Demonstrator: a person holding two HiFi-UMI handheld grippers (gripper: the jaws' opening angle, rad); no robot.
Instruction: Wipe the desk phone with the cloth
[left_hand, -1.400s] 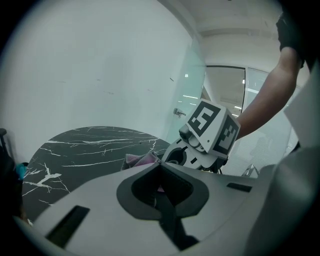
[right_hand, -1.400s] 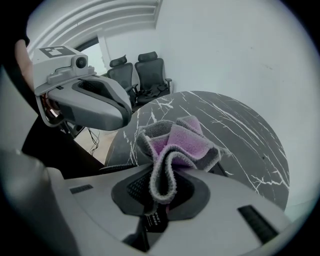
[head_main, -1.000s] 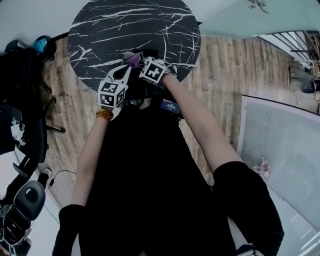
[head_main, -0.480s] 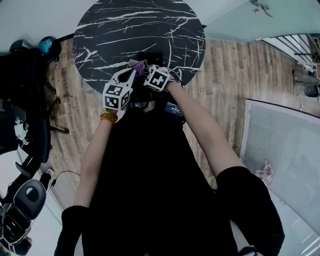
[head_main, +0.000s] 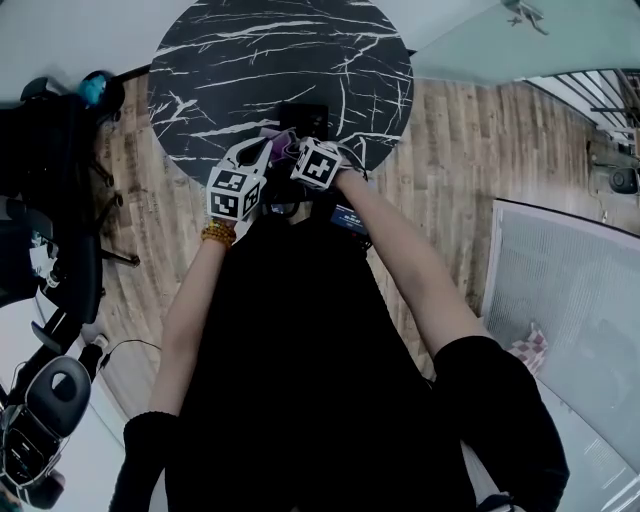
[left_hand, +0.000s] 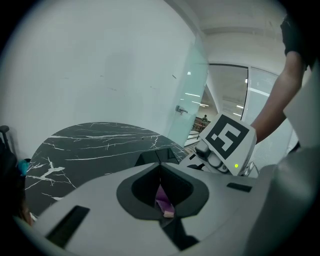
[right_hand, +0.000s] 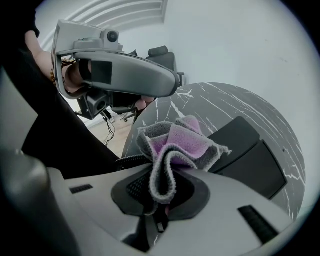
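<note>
The black desk phone (head_main: 308, 117) lies at the near edge of the round black marble table (head_main: 260, 60). Just in front of it a grey and purple cloth (head_main: 278, 135) is bunched between both grippers. My right gripper (right_hand: 159, 195) is shut on the cloth (right_hand: 177, 142), which stands up out of its jaws, with the phone (right_hand: 250, 155) right behind and its coiled cord (right_hand: 131, 160) at the left. My left gripper (left_hand: 159, 172) is shut on a purple sliver of cloth (left_hand: 164, 200); the phone (left_hand: 150, 157) shows just beyond. In the head view the left gripper (head_main: 264, 144) and right gripper (head_main: 293, 141) nearly touch.
A black office chair (head_main: 50, 200) stands on the wooden floor (head_main: 450, 150) left of the table. A large white panel (head_main: 570, 300) is at the right. A glass wall (left_hand: 192, 95) rises behind the table. The person's dark clothing fills the lower head view.
Both grippers, still close together with the cloth, have shifted slightly forward toward the phone at the table's near edge. Their grip looks the same.
</note>
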